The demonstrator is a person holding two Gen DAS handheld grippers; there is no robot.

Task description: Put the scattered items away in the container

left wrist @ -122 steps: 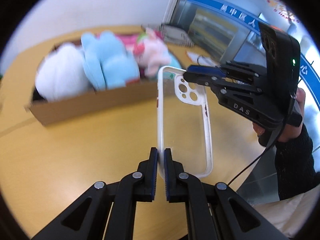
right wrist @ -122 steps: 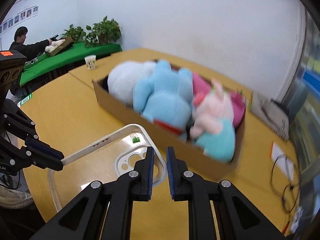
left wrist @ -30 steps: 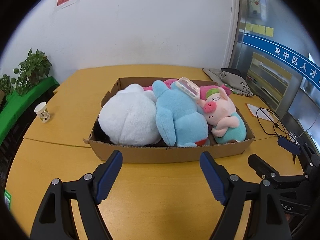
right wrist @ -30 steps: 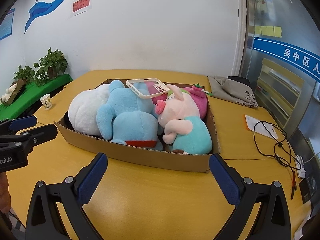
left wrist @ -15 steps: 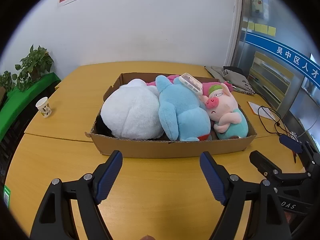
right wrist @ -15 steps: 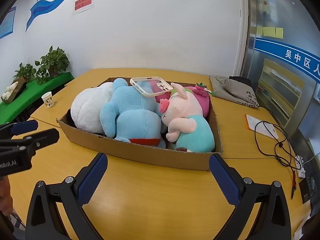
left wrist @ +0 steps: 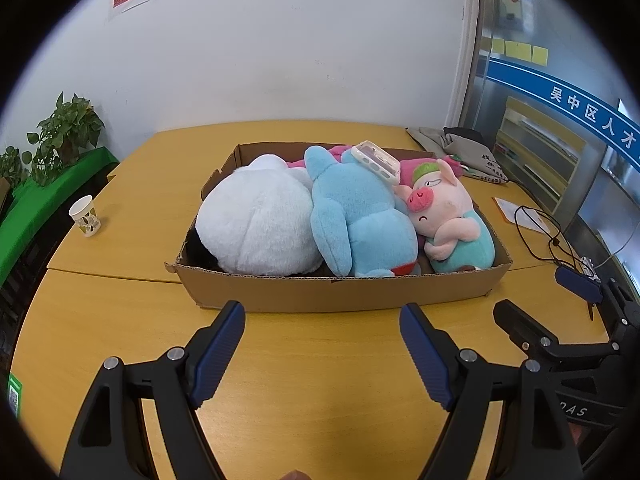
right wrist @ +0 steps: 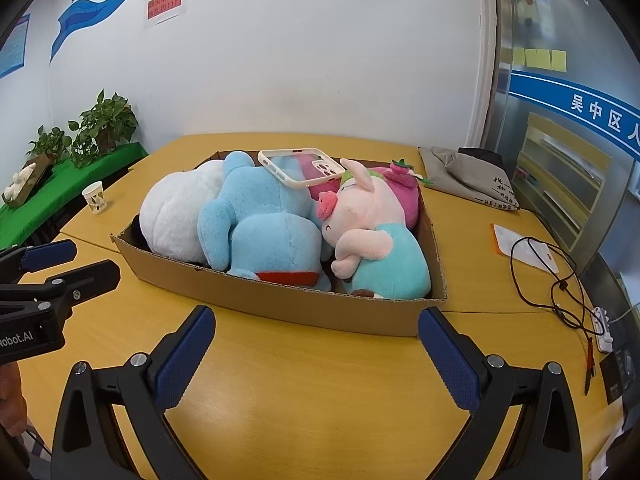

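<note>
A shallow cardboard box point(left wrist: 336, 294) point(right wrist: 280, 300) stands on the yellow table. It holds a white plush point(left wrist: 260, 224) point(right wrist: 172, 216), a blue plush point(left wrist: 360, 216) point(right wrist: 264, 224) and a pink pig plush point(left wrist: 448, 216) point(right wrist: 368, 232). A clear phone case point(left wrist: 376, 160) point(right wrist: 300, 166) lies on top of the plush toys. My left gripper point(left wrist: 320, 340) is open and empty, in front of the box. My right gripper point(right wrist: 316, 340) is open and empty, also in front of the box. It shows in the left wrist view point(left wrist: 556, 300), and the left one shows in the right wrist view point(right wrist: 72, 260).
A paper cup point(left wrist: 85, 216) point(right wrist: 95, 197) stands on the table at the left. A grey cloth bag point(left wrist: 460, 148) point(right wrist: 472, 176) lies behind the box at the right. A black cable point(left wrist: 544, 232) point(right wrist: 548, 276) and a paper sheet point(right wrist: 516, 246) lie at the right.
Earlier both grippers were shut on the phone case, held between them. Now the case lies on the plush toys in the box; both grippers are open and drawn back.
</note>
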